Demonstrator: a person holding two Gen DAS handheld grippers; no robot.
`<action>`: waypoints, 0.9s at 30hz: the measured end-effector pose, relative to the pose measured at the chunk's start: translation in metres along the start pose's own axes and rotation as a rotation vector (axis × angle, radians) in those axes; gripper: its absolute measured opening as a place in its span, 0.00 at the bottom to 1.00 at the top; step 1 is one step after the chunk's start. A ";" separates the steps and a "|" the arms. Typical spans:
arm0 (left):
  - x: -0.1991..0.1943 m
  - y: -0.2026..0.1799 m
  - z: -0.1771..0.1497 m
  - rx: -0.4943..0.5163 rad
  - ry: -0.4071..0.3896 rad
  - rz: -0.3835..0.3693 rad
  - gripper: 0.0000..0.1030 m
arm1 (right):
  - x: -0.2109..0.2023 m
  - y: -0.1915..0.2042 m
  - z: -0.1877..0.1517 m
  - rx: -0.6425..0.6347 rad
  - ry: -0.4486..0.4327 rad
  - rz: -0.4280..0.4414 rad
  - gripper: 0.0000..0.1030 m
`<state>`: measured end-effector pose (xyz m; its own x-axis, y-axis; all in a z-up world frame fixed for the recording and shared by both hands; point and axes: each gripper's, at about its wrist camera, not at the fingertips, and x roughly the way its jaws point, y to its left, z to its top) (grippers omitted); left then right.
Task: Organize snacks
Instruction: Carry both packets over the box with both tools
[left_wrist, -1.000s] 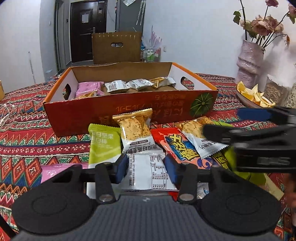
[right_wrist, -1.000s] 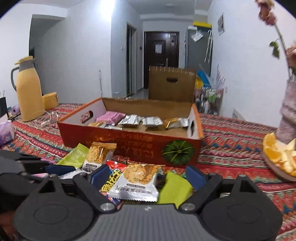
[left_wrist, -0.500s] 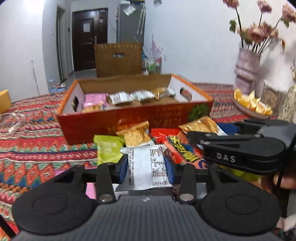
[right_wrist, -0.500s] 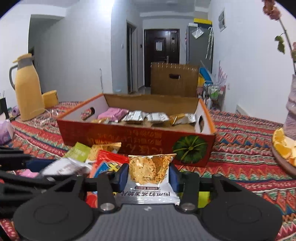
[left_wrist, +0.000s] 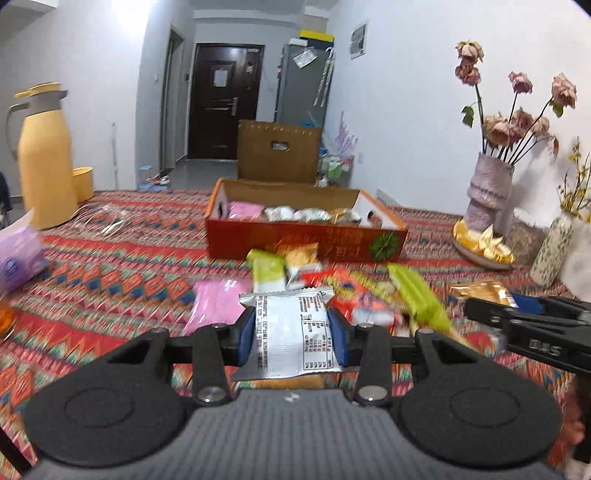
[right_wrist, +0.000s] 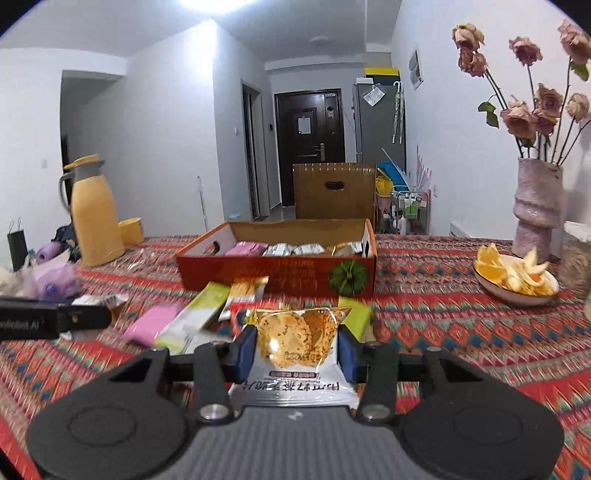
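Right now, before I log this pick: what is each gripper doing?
Left gripper: closed on the white snack packet, printed back facing the camera.
Right gripper: closed on the cracker packet.

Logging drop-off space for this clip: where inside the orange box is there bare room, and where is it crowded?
The orange box has packets in a row along its back wall: pink packet at left, silver packets, gold packet at right. The strip behind the front wall is hidden. The tablecloth in front is crowded with loose snacks.
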<state>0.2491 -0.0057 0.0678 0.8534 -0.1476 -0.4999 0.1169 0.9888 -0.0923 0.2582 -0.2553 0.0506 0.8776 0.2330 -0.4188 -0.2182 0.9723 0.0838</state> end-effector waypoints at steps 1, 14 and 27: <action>-0.006 0.000 -0.007 -0.002 0.011 0.017 0.41 | -0.007 0.002 -0.004 -0.005 0.005 -0.001 0.43; -0.061 -0.007 -0.036 -0.009 -0.018 0.031 0.41 | -0.059 0.013 -0.032 -0.019 0.001 0.019 0.44; -0.032 -0.001 -0.021 -0.012 -0.007 0.028 0.41 | -0.031 0.008 -0.027 0.001 0.030 0.041 0.44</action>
<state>0.2106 -0.0023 0.0657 0.8599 -0.1202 -0.4962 0.0873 0.9922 -0.0890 0.2180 -0.2548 0.0399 0.8550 0.2719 -0.4417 -0.2529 0.9620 0.1026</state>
